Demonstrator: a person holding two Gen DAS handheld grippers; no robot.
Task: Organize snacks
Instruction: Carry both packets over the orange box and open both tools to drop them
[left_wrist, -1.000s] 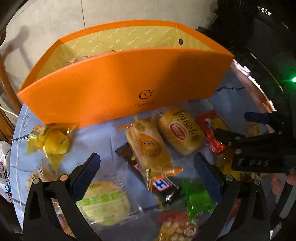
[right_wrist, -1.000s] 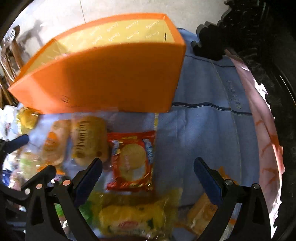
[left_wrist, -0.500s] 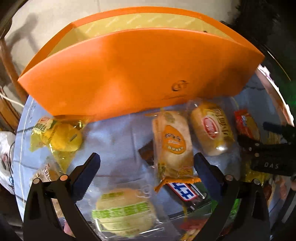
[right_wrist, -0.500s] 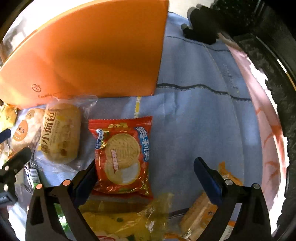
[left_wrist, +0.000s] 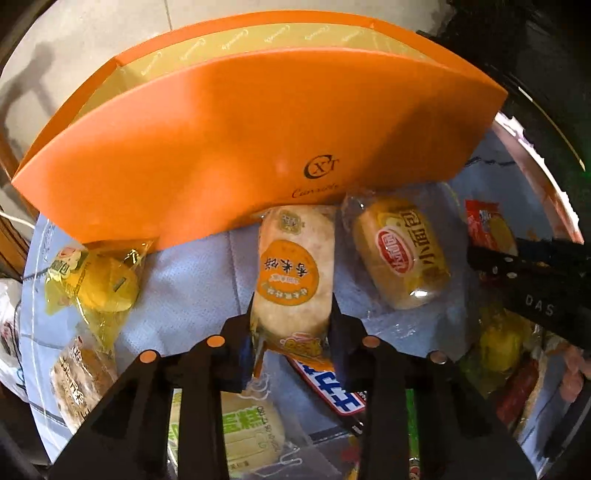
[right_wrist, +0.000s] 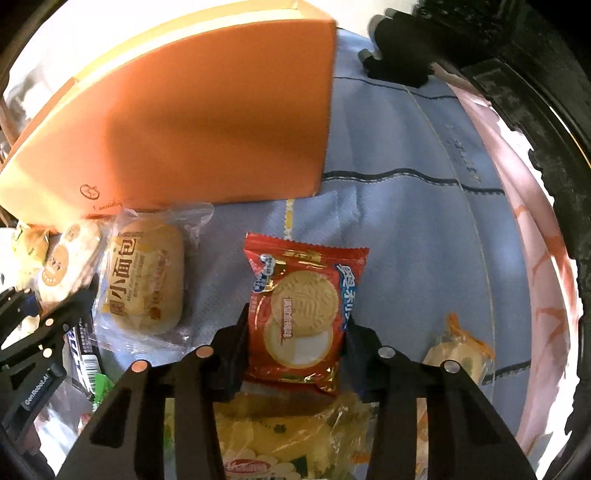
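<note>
Your left gripper (left_wrist: 291, 332): jaws closing on the rice cake packet (left_wrist: 293, 280), pads pressing its near end from both sides. The packet lies on the blue cloth (left_wrist: 192, 280), long axis running straight away from you, far end touching the foot of the orange box (left_wrist: 236, 147).

Your right gripper (right_wrist: 295, 350): jaws closing on the red biscuit packet (right_wrist: 301, 314), pads against its two long edges near the lower half. This packet also lies lengthwise away from you, top seam toward the box, well short of it.

Small bread packet (left_wrist: 400, 254): just right of the rice cake, tilted, its far end leaning left toward the box.

Yellow cake packet (left_wrist: 92, 284): left of the rice cake, apart from it, one corner tucked under the box's edge.
</note>
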